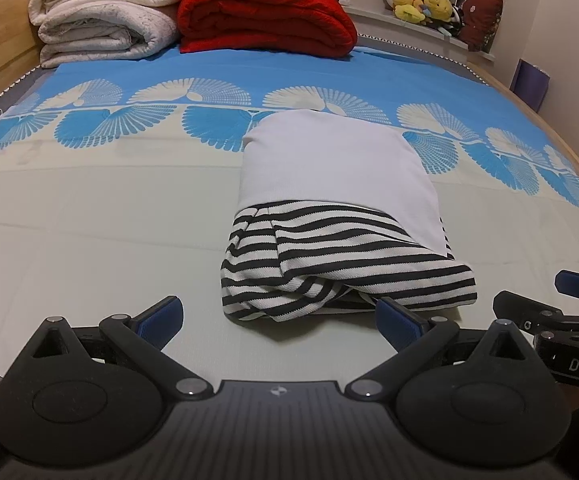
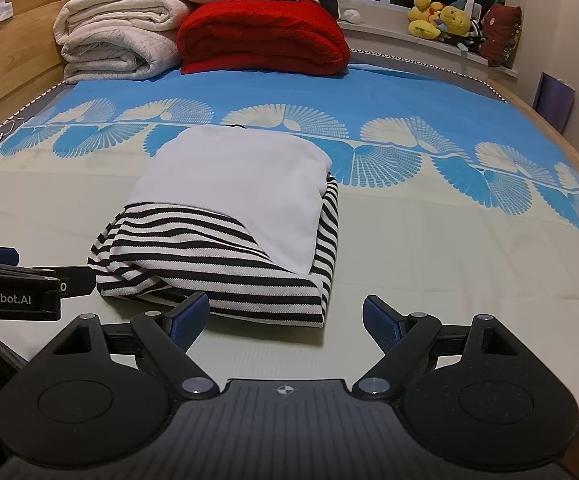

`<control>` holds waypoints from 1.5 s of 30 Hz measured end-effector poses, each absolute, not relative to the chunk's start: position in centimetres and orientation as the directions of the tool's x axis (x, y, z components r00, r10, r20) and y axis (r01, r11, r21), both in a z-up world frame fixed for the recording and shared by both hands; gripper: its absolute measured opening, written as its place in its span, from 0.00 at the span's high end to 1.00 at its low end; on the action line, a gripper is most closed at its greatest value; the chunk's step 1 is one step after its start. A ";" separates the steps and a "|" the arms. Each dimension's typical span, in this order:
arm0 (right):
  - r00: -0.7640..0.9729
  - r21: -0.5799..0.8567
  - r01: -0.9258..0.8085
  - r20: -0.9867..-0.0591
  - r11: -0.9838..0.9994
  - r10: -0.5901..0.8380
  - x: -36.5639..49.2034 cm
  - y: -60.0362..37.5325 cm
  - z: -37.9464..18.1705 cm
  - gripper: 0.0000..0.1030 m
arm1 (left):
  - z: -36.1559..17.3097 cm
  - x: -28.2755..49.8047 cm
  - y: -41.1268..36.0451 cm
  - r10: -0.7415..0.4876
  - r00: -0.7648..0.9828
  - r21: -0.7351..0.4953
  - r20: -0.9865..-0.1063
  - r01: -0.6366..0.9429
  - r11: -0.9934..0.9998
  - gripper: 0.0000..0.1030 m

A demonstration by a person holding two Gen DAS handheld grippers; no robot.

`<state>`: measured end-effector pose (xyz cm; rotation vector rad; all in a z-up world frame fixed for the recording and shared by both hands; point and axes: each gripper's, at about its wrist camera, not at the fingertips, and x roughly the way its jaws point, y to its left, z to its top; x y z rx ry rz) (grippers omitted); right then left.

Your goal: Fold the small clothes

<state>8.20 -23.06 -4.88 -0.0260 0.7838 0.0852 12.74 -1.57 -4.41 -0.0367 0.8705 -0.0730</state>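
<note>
A small garment lies folded on the bed, a plain white panel over a black-and-white striped part. It also shows in the right wrist view. My left gripper is open and empty, its fingers either side of the garment's near edge, just short of it. My right gripper is open and empty at the garment's near right corner. The right gripper shows at the right edge of the left wrist view; the left one shows at the left edge of the right wrist view.
The bed sheet is cream near me and blue with fan patterns farther off. Folded white blankets and a red blanket are stacked at the far end. Plush toys sit on the windowsill. A wooden bed frame runs along the left.
</note>
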 end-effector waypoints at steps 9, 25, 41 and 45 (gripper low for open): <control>0.704 0.008 -0.088 -0.707 0.996 0.068 8.2 -23.1 -4.9 0.18 | -4.4 12.7 -1.6 -0.083 0.642 -0.062 -0.763 0.055 0.997 0.01; 0.702 0.007 -0.091 -0.708 0.996 0.069 8.1 -22.9 -5.0 0.18 | -4.4 12.6 -1.6 -0.084 0.639 -0.067 -0.765 0.050 0.996 0.01; 0.696 0.006 -0.101 -0.714 0.995 0.075 7.9 -23.0 -5.5 0.18 | -4.6 12.7 -1.6 -0.085 0.627 -0.074 -0.774 0.044 0.996 0.01; 0.695 0.005 -0.105 -0.715 0.994 0.077 8.0 -23.2 -5.4 0.18 | -4.6 12.7 -1.7 -0.084 0.626 -0.074 -0.775 0.043 0.996 0.01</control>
